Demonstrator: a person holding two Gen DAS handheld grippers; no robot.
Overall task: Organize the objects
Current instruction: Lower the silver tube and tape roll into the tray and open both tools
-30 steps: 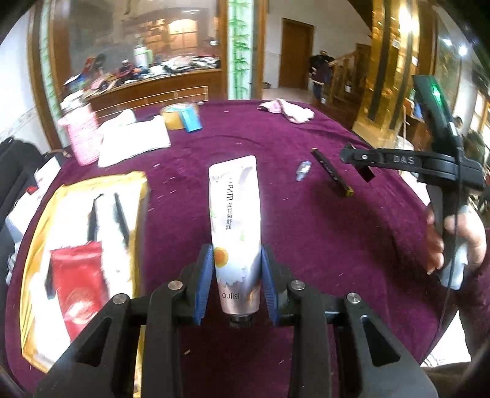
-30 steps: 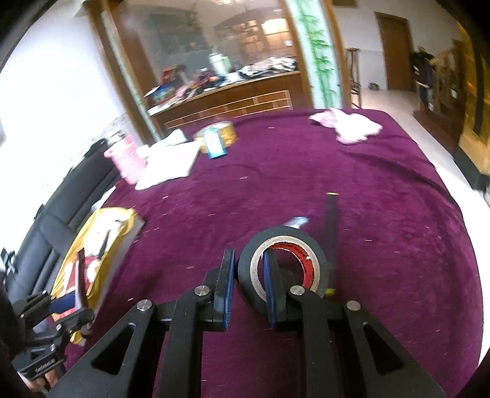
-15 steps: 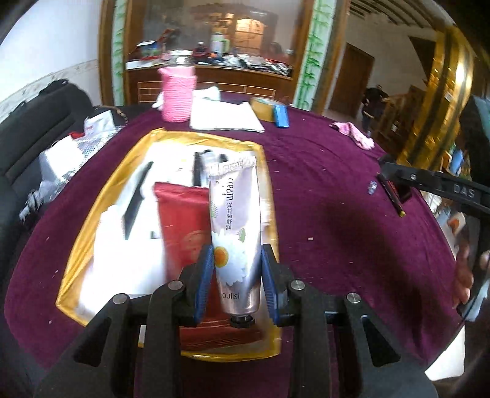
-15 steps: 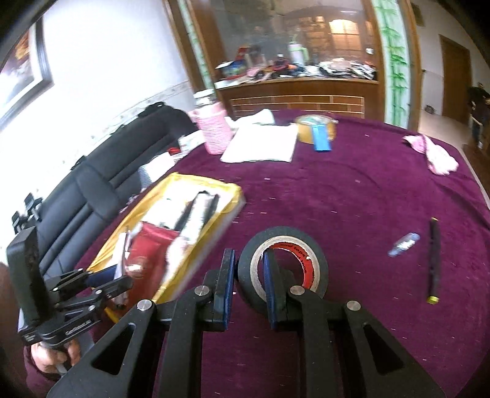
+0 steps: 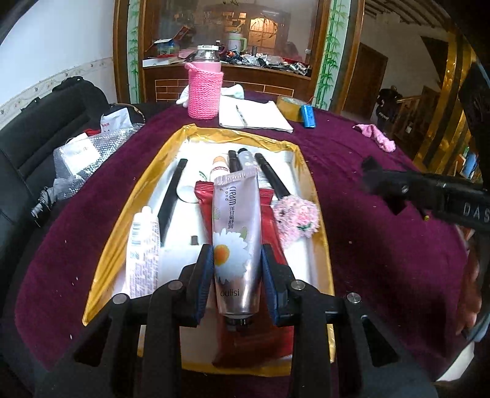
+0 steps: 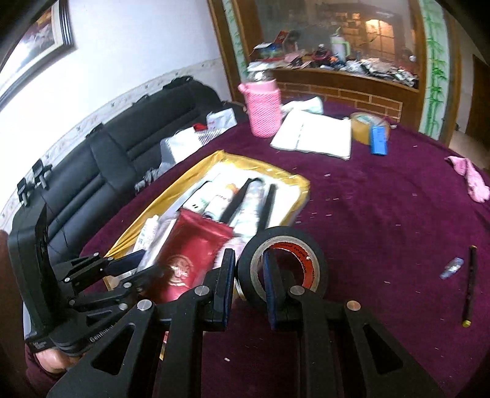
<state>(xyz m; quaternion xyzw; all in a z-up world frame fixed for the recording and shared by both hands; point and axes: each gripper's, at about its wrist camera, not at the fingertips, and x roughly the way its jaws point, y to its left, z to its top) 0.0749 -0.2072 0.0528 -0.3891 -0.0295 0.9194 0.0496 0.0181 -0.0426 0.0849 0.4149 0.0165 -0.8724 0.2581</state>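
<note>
Hovering over the gold-rimmed tray (image 5: 318,196), your left tool (image 5: 235,275) is clamped on the hand cream tube (image 5: 235,220), cap toward you, long axis running away. Your right tool (image 6: 246,281) grips the black tape roll (image 6: 283,263) through its wall, above open purple surface (image 6: 382,214) beside the tray's right edge.

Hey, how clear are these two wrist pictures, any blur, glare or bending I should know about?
Left wrist view: sharp on the hand cream tube and gold tray; fisheye bends the edges; the lit cabinet window glares. Right wrist view: motion-blurred over the tray and pink knitted holder, while the black tape roll stays crisp.
</note>
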